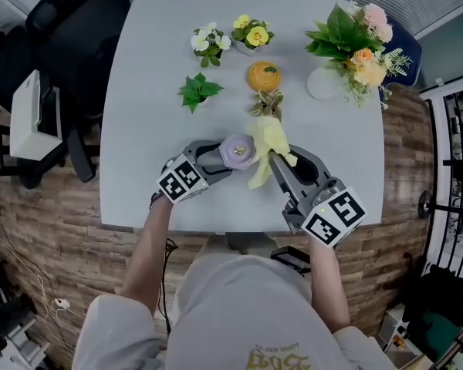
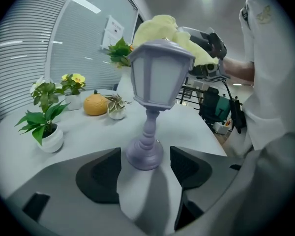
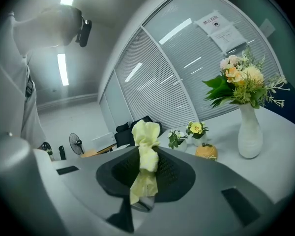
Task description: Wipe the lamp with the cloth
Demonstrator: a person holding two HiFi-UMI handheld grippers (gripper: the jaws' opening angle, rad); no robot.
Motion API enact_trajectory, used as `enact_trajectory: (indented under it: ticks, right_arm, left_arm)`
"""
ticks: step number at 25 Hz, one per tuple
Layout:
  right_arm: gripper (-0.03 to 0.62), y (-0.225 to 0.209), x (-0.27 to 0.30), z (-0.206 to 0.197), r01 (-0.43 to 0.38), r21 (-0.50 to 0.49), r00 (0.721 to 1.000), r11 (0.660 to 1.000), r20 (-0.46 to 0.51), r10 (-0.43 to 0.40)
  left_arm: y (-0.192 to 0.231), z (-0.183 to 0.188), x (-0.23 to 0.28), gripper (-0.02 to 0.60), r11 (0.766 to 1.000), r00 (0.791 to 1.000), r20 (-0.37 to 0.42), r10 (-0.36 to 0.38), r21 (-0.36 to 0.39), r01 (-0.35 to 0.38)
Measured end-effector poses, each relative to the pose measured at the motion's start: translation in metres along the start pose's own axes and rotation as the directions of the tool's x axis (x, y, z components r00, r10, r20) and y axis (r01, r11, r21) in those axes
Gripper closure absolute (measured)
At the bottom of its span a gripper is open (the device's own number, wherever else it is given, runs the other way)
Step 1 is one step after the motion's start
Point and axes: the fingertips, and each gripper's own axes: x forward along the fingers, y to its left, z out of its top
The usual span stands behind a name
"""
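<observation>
Lamp (image 2: pixel 160 77) roof partly hidden by yellow cloth (image 2: pixel 160 26).

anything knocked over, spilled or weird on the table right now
Nothing stands out. The lamp stands upright between the open jaws of the left gripper, the right gripper holds the yellow cloth by its top, and the vase and plant pots are upright.

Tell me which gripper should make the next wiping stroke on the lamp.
Right. The right gripper is shut on the cloth at the top of the lamp; the left gripper merely straddles its base, fingers apart.
</observation>
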Motion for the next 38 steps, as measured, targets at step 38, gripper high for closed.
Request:
enact_trajectory:
  ticks: [38]
  right_arm:
    - [0.52,0.021,0.019,-0.014,-0.093,-0.011,0.994,0.996,-0.06,0.092]
  left_arm:
    - [0.0,-0.005,0.03,0.287,0.963,0.993,-0.078,-0.086,0.249,0.103]
